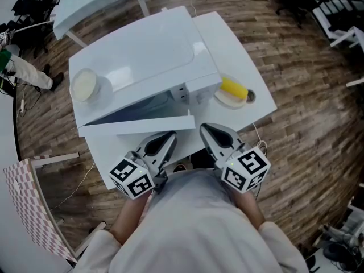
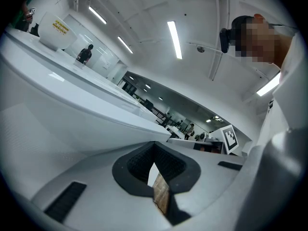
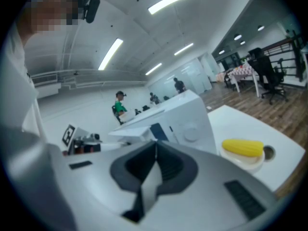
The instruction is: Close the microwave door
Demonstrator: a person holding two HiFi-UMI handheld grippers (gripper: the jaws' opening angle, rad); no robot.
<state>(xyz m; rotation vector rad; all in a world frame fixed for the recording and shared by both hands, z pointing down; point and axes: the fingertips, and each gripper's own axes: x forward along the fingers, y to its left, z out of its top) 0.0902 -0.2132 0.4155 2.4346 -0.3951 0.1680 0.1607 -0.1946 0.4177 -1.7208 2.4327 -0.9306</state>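
A white microwave [image 1: 142, 56] stands on a white table [image 1: 250, 67]. Its door [image 1: 136, 125] hangs open, swung out toward me, and shows as a long white edge. Both grippers are held low by my body, just in front of that door. The left gripper [image 1: 169, 136] is shut and empty, its tips below the door's right end. Also shut and empty, the right gripper [image 1: 206, 128] sits just right of the door's end. In the left gripper view the shut gripper [image 2: 154, 146] points up under the white door [image 2: 72, 105]. In the right gripper view the gripper [image 3: 155, 146] faces the microwave's control panel [image 3: 185, 126].
A yellow corn cob [image 1: 233, 88] lies on a small plate at the microwave's right, seen too as the cob [image 3: 243, 147]. A round white bowl [image 1: 84, 85] sits on the microwave's top left. A checked chair [image 1: 31, 203] stands at the left, and a second white table [image 1: 96, 4] stands behind.
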